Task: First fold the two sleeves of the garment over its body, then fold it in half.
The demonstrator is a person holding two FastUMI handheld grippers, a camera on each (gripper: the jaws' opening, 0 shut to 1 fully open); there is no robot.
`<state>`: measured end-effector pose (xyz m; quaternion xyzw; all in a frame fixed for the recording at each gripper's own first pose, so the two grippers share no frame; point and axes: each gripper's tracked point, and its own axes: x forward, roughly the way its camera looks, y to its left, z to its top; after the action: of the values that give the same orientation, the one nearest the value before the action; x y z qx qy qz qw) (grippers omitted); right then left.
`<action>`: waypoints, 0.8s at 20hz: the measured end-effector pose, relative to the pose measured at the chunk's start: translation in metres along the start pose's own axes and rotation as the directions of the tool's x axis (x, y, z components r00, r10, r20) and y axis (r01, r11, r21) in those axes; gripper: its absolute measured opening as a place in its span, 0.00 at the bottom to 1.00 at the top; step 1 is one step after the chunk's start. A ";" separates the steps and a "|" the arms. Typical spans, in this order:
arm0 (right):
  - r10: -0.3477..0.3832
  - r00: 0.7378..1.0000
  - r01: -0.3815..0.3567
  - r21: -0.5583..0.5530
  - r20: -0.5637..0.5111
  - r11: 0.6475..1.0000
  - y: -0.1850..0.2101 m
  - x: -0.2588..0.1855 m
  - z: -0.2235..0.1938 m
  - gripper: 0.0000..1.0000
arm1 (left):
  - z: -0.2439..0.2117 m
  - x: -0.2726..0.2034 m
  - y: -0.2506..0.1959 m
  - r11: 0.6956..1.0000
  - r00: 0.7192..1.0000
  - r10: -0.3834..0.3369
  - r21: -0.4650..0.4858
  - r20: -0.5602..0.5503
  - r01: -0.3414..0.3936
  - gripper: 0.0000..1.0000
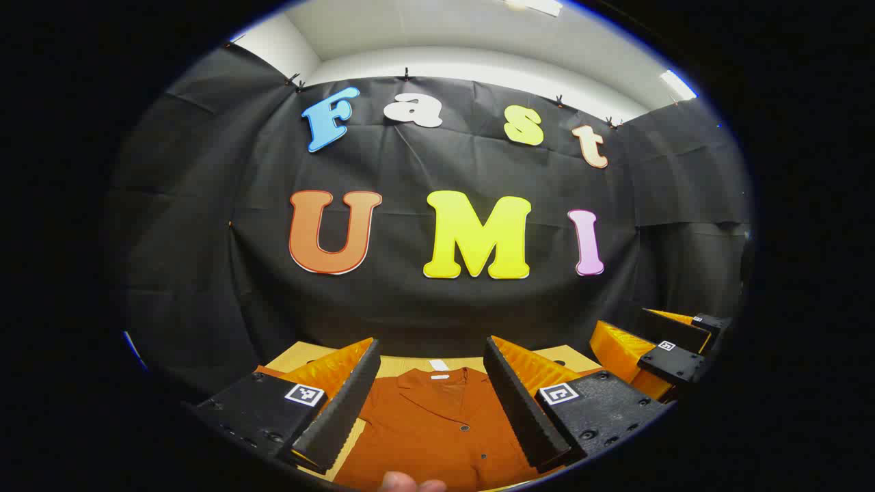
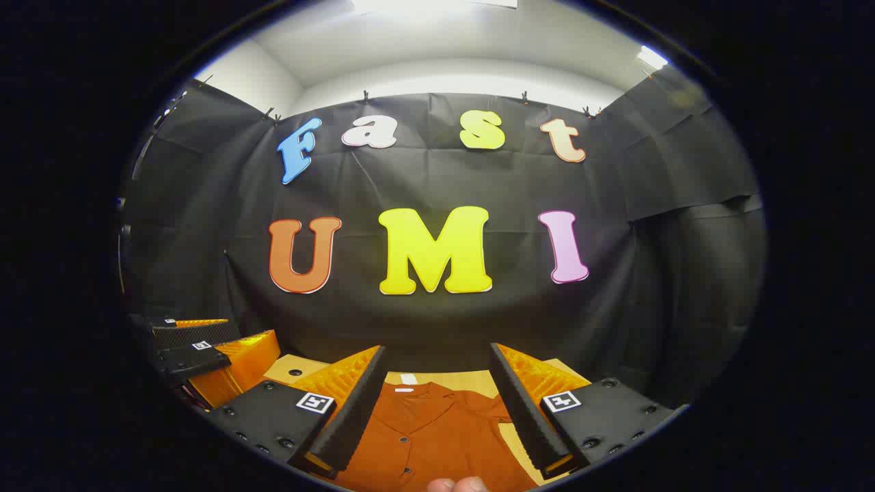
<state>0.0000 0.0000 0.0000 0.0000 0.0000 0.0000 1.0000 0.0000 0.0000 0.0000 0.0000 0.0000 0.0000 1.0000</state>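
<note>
A rust-orange buttoned shirt [image 1: 431,430] lies flat on a light wooden table [image 1: 301,355], collar toward the booth wall with a white tag at the neck. My left gripper [image 1: 431,396] hovers above it, open, nothing between its fingers. In the right gripper view the same shirt [image 2: 424,437] spreads below my right gripper [image 2: 437,403], also open and empty. The right gripper [image 1: 666,348] shows at the right of the left gripper view, and the left gripper [image 2: 198,355] at the left of the right gripper view. Most of the shirt's sleeves are hidden below the views.
The black cloth wall [image 1: 444,307] rises right behind the table's far edge. A fingertip [image 1: 410,484] pokes in at the bottom of the left gripper view, and another fingertip [image 2: 458,485] in the right gripper view. A small hole [image 2: 294,372] marks the table's left part.
</note>
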 end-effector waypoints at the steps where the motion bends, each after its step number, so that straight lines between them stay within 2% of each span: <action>1: 0.001 1.000 -0.001 0.002 0.000 1.000 0.001 0.001 0.001 0.94 | 0.000 0.002 0.000 1.000 1.000 -0.003 -0.001 0.000 0.003 0.98; 4: -0.011 1.000 0.011 -0.007 0.002 1.000 -0.003 0.003 0.002 0.94 | 0.000 0.006 0.002 1.000 1.000 0.004 0.004 0.003 -0.004 0.98; 7: -0.053 0.999 0.053 -0.045 -0.009 0.998 -0.013 0.006 -0.003 0.94 | 0.001 0.007 0.007 1.000 0.999 0.030 0.009 0.015 -0.030 0.98; 16: -0.077 0.997 0.077 -0.032 -0.018 0.997 -0.025 0.004 -0.002 0.94 | -0.008 0.007 -0.002 1.000 1.000 0.007 0.021 0.011 -0.007 0.98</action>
<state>0.0038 -0.0247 -0.0019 -0.0156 0.0094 -0.0385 0.9991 0.0072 -0.0018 -0.0077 0.0107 -0.0056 0.0036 0.9999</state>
